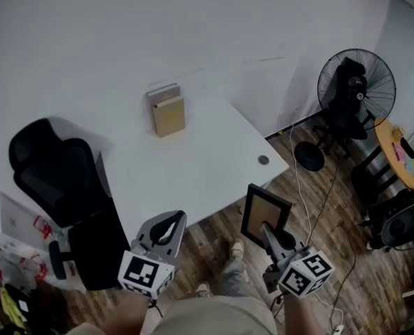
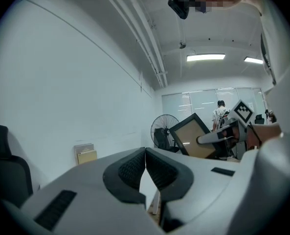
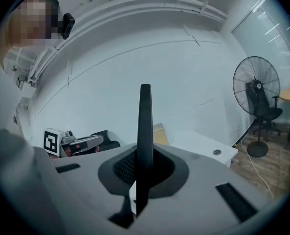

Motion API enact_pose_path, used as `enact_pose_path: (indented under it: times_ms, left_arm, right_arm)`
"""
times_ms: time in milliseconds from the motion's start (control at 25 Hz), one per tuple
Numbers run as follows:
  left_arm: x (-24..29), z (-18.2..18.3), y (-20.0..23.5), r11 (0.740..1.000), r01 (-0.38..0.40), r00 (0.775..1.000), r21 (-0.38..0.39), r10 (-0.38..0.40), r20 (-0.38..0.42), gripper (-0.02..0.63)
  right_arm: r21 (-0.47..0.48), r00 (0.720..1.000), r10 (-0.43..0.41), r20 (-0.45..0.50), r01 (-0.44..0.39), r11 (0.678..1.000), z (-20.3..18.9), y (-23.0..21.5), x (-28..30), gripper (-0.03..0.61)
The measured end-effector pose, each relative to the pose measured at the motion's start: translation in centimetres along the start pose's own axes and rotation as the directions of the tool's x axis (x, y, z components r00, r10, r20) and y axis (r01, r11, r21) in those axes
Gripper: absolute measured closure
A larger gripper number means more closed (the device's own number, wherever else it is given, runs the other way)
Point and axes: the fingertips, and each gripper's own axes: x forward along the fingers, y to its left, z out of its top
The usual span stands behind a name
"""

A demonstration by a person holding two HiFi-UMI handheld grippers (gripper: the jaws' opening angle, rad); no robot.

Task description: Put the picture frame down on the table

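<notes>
The picture frame (image 1: pixel 264 213), black-edged with a tan panel, hangs upright in the air off the white table's (image 1: pixel 193 166) front right edge, above the wood floor. My right gripper (image 1: pixel 267 232) is shut on its lower edge. In the right gripper view the frame (image 3: pixel 145 124) stands edge-on as a thin black bar, pinched between the jaws (image 3: pixel 144 169). My left gripper (image 1: pixel 167 230) is shut with nothing in it, just over the table's front edge. The left gripper view shows its pads (image 2: pixel 135 169) pressed together and the frame (image 2: pixel 195 136) off to the right.
A tan box with books (image 1: pixel 167 112) stands at the table's far side, and a round grommet (image 1: pixel 263 160) sits near its right corner. A black office chair (image 1: pixel 56 180) is at the left. A standing fan (image 1: pixel 355 89), a round wooden table (image 1: pixel 399 152) and floor cables are at the right.
</notes>
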Motion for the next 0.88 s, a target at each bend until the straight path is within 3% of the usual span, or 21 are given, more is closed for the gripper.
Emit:
enact_pose_path:
  times_ms: [520, 880]
  left_arm:
    - [6.6, -1.4, 2.5, 0.998, -0.05, 0.998, 0.026, 0.052, -0.041, 0.591]
    - [16.0, -1.0, 3.6, 0.996, -0.07, 0.993, 0.049, 0.075, -0.093, 0.591]
  right_arm:
    - [0.026, 0.998, 0.062, -0.024, -0.061, 0.998, 0.5, -6.2, 5.9, 0.548]
    - [0.081, 0.993, 0.084, -0.082, -0.078, 0.994, 2.1, -15.2, 11.9, 0.548]
